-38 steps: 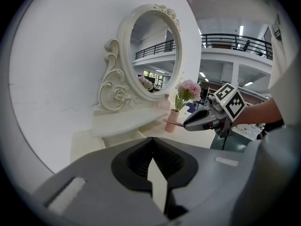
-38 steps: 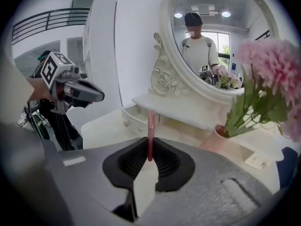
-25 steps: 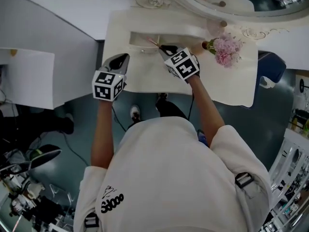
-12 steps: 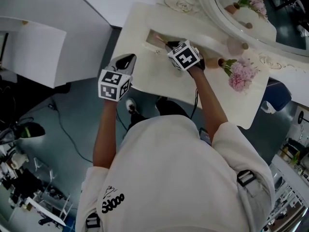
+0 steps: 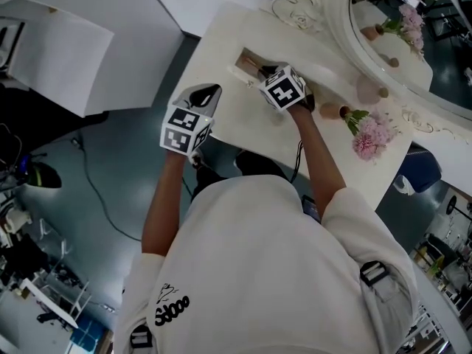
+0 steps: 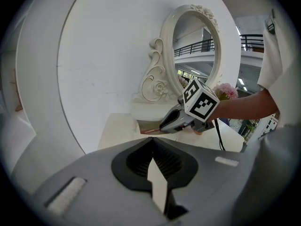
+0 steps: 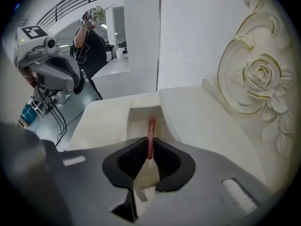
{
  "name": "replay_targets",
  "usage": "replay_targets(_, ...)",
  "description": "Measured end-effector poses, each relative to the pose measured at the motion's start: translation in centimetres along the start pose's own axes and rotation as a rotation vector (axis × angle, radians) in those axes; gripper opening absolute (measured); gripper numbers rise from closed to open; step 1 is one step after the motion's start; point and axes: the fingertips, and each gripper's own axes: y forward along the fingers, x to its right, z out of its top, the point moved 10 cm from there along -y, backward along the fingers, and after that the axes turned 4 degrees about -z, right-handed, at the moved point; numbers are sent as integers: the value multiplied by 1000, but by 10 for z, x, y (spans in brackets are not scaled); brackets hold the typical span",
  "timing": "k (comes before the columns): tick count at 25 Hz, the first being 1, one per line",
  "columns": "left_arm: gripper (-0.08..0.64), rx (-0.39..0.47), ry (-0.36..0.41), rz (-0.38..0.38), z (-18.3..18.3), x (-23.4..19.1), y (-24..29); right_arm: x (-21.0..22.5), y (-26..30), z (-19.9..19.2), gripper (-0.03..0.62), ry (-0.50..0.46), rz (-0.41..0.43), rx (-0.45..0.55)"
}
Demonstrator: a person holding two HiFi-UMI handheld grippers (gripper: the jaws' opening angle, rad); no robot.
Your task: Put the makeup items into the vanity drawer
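Pink makeup stick (image 7: 151, 126), pinched in the right claw (image 7: 149, 144), points lengthwise into the drawer (image 7: 138, 126) just ahead; left claw (image 6: 151, 144) pressed together, empty.

From above, the right claw's (image 5: 258, 71) tips are lost under its own marker cube. It also covers most of the drawer (image 5: 247, 59) opening, so the contents are unreadable. Right gripper view: a slim pink stick (image 7: 151, 131) is pinched in the claw with its near end buried between the pads, too thin to tell what kind of makeup it is. The mirror (image 5: 413, 57) runs off the head view's top and right edges.
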Motion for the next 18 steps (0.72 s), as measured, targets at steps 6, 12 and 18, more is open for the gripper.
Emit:
replay_targets(6,19,-8,12,-5,1,5,-5,4,2,2,75,25,22,38)
replay_targets(12,19,-17,37,-32,-1,12,-6,4,-21,-3,84,58,-44,85)
replay_targets(18,20,-17,71,-101,2,24,5,-2,-53,-28,83,124,-119,117)
